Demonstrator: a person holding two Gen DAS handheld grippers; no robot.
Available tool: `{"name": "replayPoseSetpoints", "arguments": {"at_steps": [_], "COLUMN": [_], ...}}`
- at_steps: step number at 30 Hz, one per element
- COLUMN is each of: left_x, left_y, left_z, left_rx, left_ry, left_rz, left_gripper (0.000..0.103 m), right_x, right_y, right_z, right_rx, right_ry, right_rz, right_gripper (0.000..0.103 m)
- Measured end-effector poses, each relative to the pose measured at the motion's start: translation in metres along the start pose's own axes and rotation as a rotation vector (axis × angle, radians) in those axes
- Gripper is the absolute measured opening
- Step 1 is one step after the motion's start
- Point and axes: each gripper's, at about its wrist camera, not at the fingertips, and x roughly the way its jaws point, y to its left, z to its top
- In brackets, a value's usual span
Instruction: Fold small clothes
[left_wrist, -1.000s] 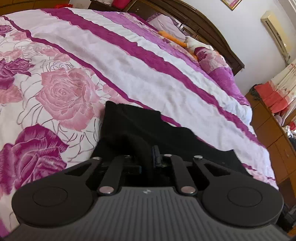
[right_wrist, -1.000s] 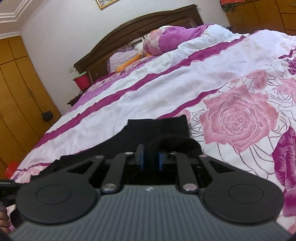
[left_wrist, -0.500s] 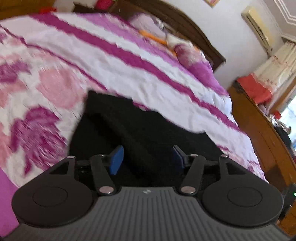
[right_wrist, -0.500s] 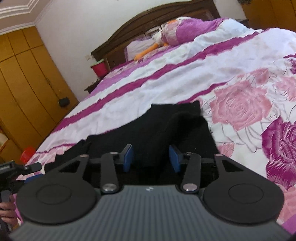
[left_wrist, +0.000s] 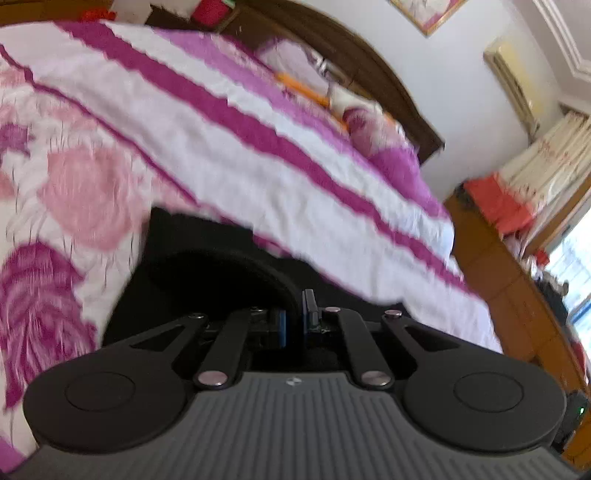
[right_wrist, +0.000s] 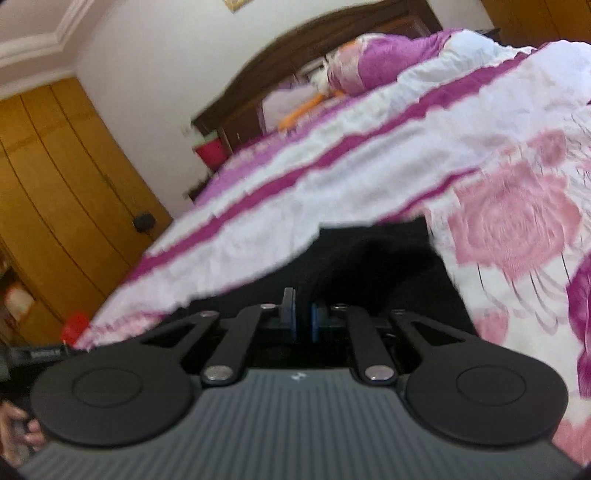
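Note:
A small black garment (left_wrist: 207, 258) lies on the rose-patterned bedspread (left_wrist: 92, 192), right in front of both grippers. My left gripper (left_wrist: 293, 321) is shut on a raised fold of the black garment. In the right wrist view the garment (right_wrist: 376, 254) spreads ahead of my right gripper (right_wrist: 303, 319), which is shut on its near edge, cloth pinched between the blue pads. Both views are blurred by motion.
The bed runs back to a dark wooden headboard (right_wrist: 332, 40) with pillows (left_wrist: 373, 129). Wooden wardrobes (right_wrist: 55, 177) stand on one side. A wooden dresser (left_wrist: 517, 280) with red cloth stands on the other. A hand (right_wrist: 18, 432) shows at the lower left.
Both grippers were shut on the garment a second ago, opened half a second ago, and are now shut on it again nearer its edge. Both views shifted.

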Motion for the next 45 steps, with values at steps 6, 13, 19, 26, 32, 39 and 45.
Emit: {"name": "replayPoseSetpoints", "arguments": {"at_steps": [6,13,19,26,32,39,45], "left_x": [0.037,0.064,0.032,0.027,0.061,0.083,0.078], "left_y": [0.002,0.01,-0.002,-0.01,0.009,0.011,0.002], "left_z": [0.029,0.038,0.038,0.027,0.007,-0.004,-0.004], "left_rx": [-0.029,-0.044,0.065,0.145,0.185,0.297,0.336], "left_ry": [-0.021,0.038,-0.061,-0.057,0.017,0.012,0.027], "left_rz": [0.111,0.15,0.149,0.127,0.213,0.28,0.31], "left_gripper": [0.009,0.022,0.055,0.055,0.055,0.055,0.055], "right_x": [0.026,0.07,0.048,0.036,0.07,0.086,0.082], "right_y": [-0.007,-0.01,-0.009,0.008,-0.002,-0.018,-0.019], "right_z": [0.029,0.031,0.026,0.022,0.016,0.004,0.007], "right_rx": [0.061,0.01,-0.025,-0.21,-0.243,-0.238,-0.212], "right_ry": [-0.069,0.006,-0.071,-0.089,0.03,0.041,0.037], "right_rz": [-0.032,-0.152,-0.136,-0.106,-0.218,-0.22,-0.205], "right_gripper": [0.011,0.022,0.052,0.052,0.048,0.047,0.048]}}
